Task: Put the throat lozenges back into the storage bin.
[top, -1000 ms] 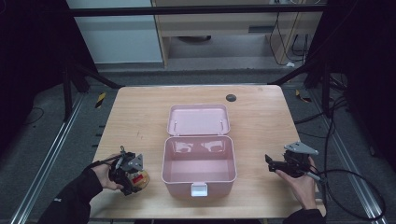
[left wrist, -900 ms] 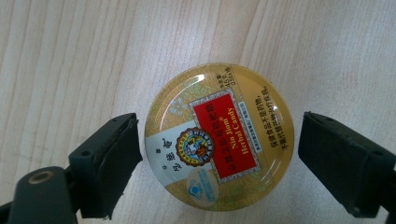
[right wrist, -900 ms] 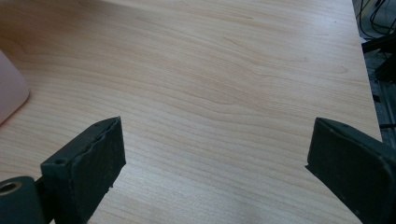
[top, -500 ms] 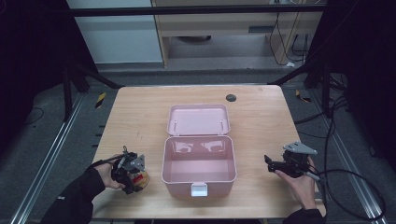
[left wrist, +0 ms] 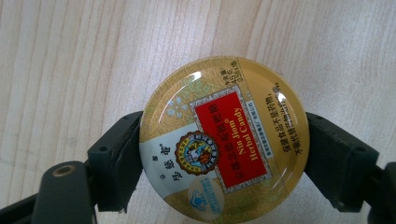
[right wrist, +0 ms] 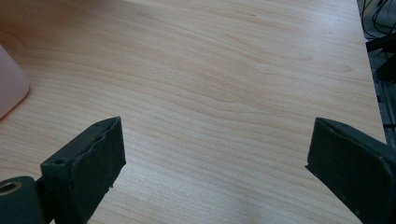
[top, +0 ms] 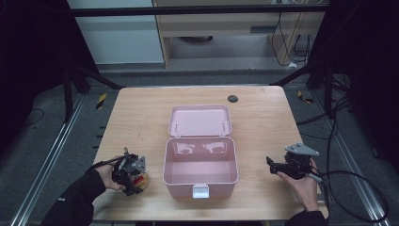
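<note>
Jaws of my left gripper (left wrist: 224, 158) press against opposite edges of a round Nin Jiom Herbal Candy tin (left wrist: 224, 142), one on each side of its rim, so the tin sits flat with its gold and red label facing up at the camera. I judge that grip by the rim is what lets me carry it level and set it down without tipping. In the high view the left gripper (top: 129, 172) and the tin (top: 139, 180) are just to the left of the open pink box (top: 200, 165), low over the wooden table (top: 136, 117); I cannot tell whether the tin rests on the wood or is lifted clear of it.

My right gripper (right wrist: 215, 158) is spread wide with nothing between its jaws, just bare tabletop beneath. It waits to the right of the box (right wrist: 9, 86), well apart from it, in my right hand (top: 301, 183). The box stands with its lid folded back and its tray empty, which I take as the place meant for the tin.
</note>
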A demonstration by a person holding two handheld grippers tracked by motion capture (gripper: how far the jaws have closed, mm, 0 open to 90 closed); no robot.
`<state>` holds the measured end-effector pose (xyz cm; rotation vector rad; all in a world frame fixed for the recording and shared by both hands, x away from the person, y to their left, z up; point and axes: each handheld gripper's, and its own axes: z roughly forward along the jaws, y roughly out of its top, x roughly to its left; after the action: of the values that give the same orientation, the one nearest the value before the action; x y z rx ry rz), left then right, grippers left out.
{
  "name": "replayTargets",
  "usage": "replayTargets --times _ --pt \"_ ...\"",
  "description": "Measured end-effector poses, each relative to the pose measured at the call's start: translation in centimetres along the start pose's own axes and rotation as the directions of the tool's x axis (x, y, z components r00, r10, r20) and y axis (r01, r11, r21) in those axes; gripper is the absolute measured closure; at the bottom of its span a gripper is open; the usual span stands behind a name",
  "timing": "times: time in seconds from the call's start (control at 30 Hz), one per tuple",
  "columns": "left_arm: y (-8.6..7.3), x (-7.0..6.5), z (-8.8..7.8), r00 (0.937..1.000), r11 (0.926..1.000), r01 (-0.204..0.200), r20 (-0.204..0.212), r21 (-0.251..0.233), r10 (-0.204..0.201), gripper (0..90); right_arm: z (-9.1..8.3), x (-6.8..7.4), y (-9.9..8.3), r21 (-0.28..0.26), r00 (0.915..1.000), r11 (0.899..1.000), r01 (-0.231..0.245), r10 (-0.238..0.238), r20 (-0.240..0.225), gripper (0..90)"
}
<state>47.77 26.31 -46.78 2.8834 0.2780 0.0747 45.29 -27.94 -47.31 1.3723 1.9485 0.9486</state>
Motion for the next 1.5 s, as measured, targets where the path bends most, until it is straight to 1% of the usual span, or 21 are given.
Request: replayTargets --times 0.17,0.2,0.23,0.3,0.33,0.37,0.4,0.47,0.53,0.63,0.73,0.77,0.9,0.93,0.97,1.07,1.1,1.13,1.17,1.37,1.5 --pt "-0.2 0.0 -0.7 1.0 0.9999 0.004 -0.004 -0.014 -0.004 19.2 0.0 0.0 0.0 0.0 1.0 1.0 -0.001 0.001 0.0 4.4" --pt "-0.1 -0.1 -1.3 0.9999 0.9998 0.004 -0.013 -0.022 -0.005 19.2 0.0 0.0 0.0 0.001 1.0 1.0 -0.001 0.001 0.001 4.4" --pt "-0.1 -0.1 -1.3 0.9999 0.9998 0.004 -0.013 -0.022 -0.005 19.2 0.0 0.0 0.0 0.001 1.0 1.0 -0.001 0.001 0.001 4.4" --pt "0.0 -0.2 -2.4 0.9996 0.9992 0.0 -0.027 -0.04 -0.001 19.3 0.0 0.0 0.0 0.001 1.0 1.0 -0.001 0.001 0.001 4.4" --pt "0.0 -0.2 -2.4 0.9996 0.9992 0.0 -0.027 -0.04 -0.001 19.3 0.0 0.0 0.0 0.001 1.0 1.0 -0.001 0.001 0.001 4.4" --pt "0.1 -0.2 -2.8 0.9995 0.999 -0.003 -0.03 -0.045 0.002 19.3 0.1 0.1 0.0 0.004 1.0 1.0 0.001 -0.001 0.001 4.5" --pt "0.2 -0.3 -3.5 0.9994 0.9984 -0.001 -0.035 -0.056 -0.001 19.3 0.1 0.1 0.0 0.004 1.0 1.0 0.004 -0.004 0.0 4.4" --pt "0.3 -0.3 -3.8 0.9991 0.9982 -0.002 -0.043 -0.06 0.0 19.3 0.1 0.1 0.0 0.005 1.0 1.0 0.006 -0.006 -0.001 4.4" --pt "0.5 -0.3 -4.8 0.9987 0.9977 0.002 -0.05 -0.068 -0.006 19.3 0.1 0.1 0.0 0.004 1.0 1.0 0.002 -0.002 -0.002 4.5" --pt "0.7 -0.3 -5.7 0.9985 0.9969 0.015 -0.051 -0.078 -0.019 19.3 0.1 0.1 0.0 0.003 1.0 1.0 0.001 -0.001 -0.003 4.5" --pt "1.0 -0.4 -6.2 0.9982 0.9965 0.013 -0.057 -0.083 -0.018 19.3 0.0 0.1 0.0 0.004 1.0 1.0 0.001 -0.001 -0.005 4.5" --pt "1.3 -0.3 -6.8 0.9978 0.9963 0.0 -0.066 -0.086 -0.006 19.3 0.0 0.1 0.0 0.003 1.0 1.0 0.002 -0.001 -0.005 4.5" --pt "2.0 -0.3 -8.2 0.9966 0.9952 -0.012 -0.082 -0.098 0.004 19.3 0.1 0.1 0.0 0.005 1.0 1.0 0.002 -0.002 -0.005 4.5" --pt "2.0 -0.3 -8.2 0.9966 0.9952 -0.012 -0.082 -0.098 0.004 19.3 0.1 0.1 0.0 0.005 1.0 1.0 0.003 -0.003 -0.005 4.5" --pt "2.4 -0.3 -9.0 0.9962 0.9947 -0.02 -0.086 -0.101 0.012 19.4 0.1 0.1 0.0 0.006 1.0 1.0 0.005 -0.005 -0.004 4.5" --pt "2.9 -0.5 -10.1 0.9954 0.9934 -0.028 -0.094 -0.111 0.017 19.3 0.1 0.1 0.0 0.004 1.0 1.0 0.002 -0.002 -0.007 4.5" --pt "2.9 -0.5 -10.1 0.9954 0.9934 -0.028 -0.094 -0.111 0.017 19.4 0.1 0.1 0.0 0.004 1.0 1.0 0.002 -0.002 -0.007 4.5" --pt "3.3 -0.6 -10.7 0.9949 0.993 -0.034 -0.098 -0.113 0.022 19.3 0.1 0.1 0.0 0.005 1.0 1.0 0.003 -0.003 -0.008 4.5" --pt "3.3 -0.6 -10.7 0.9949 0.993 -0.034 -0.098 -0.113 0.022 19.4 0.1 0.1 0.0 0.005 1.0 1.0 0.003 -0.003 -0.008 4.5" --pt "4.1 -0.8 -12.0 0.9932 0.9931 -0.046 -0.112 -0.108 0.034 19.4 0.0 0.2 0.0 0.004 0.9999 1.0 -0.001 0.002 -0.013 4.5" --pt "5.0 -0.8 -12.9 0.9923 0.9922 -0.055 -0.116 -0.112 0.042 19.4 0.0 0.2 0.0 0.005 0.9999 1.0 0.0 0.0 -0.013 4.5"
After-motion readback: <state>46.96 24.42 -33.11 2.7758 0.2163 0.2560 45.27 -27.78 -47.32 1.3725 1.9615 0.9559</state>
